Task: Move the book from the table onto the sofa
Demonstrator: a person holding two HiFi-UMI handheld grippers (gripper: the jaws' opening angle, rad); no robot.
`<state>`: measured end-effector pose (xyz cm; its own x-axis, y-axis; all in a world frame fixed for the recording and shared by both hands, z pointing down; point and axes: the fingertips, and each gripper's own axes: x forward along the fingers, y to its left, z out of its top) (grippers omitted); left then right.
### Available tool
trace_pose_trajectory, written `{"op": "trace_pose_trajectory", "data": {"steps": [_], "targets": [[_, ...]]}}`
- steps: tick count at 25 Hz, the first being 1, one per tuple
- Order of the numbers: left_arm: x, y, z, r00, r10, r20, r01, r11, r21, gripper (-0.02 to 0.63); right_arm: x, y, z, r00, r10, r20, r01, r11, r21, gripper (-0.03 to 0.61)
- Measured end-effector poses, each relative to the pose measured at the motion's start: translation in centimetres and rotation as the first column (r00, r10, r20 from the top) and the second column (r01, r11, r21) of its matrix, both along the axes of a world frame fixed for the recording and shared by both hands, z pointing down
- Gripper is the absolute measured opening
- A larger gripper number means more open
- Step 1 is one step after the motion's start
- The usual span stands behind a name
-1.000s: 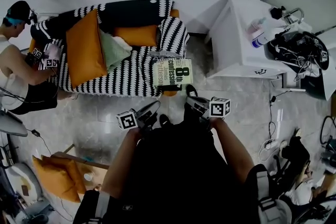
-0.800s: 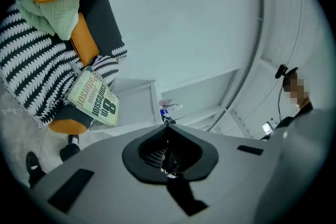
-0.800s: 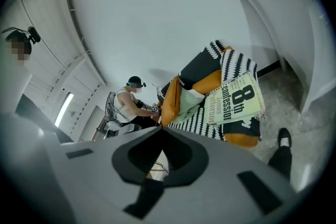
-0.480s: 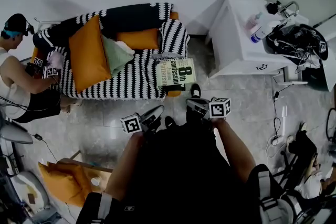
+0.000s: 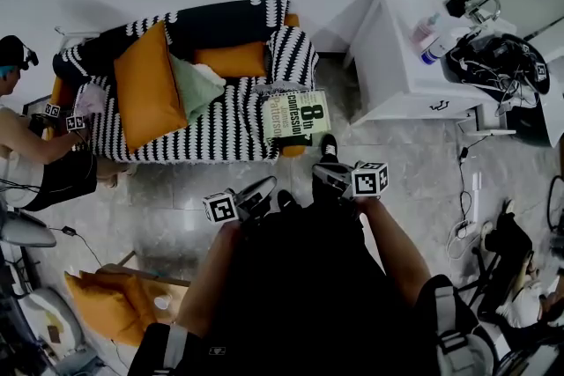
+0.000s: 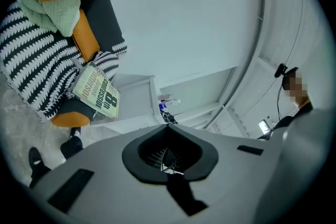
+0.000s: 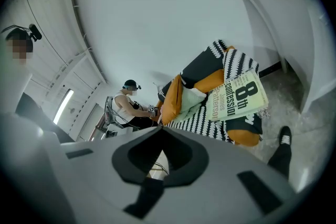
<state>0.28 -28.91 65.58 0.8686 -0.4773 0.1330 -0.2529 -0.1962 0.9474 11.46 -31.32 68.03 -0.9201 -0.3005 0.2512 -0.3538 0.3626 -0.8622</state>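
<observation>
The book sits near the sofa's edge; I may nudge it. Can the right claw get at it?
Probably yes: the book lies uncovered on the sofa's corner, with only floor and the person's shoe between it and the shut right claw.

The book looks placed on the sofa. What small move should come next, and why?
Likely just draw both grippers back and stop: the book lies face up on the sofa at its right front corner, while the left gripper and right gripper are shut, empty and clear of it.
</observation>
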Motion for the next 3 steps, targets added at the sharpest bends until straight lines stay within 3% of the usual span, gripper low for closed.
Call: {"op": "trace_pose_trajectory", "data": {"steps": [3], "targets": [[-0.09,0.32,-0.04,1.000,-0.001,-0.020,0.001,1.000,-0.005,0.011,-0.09,0.87,0.28,1.000,-0.005,-0.008,0.005,1.000,-0.008,0.006]]}}
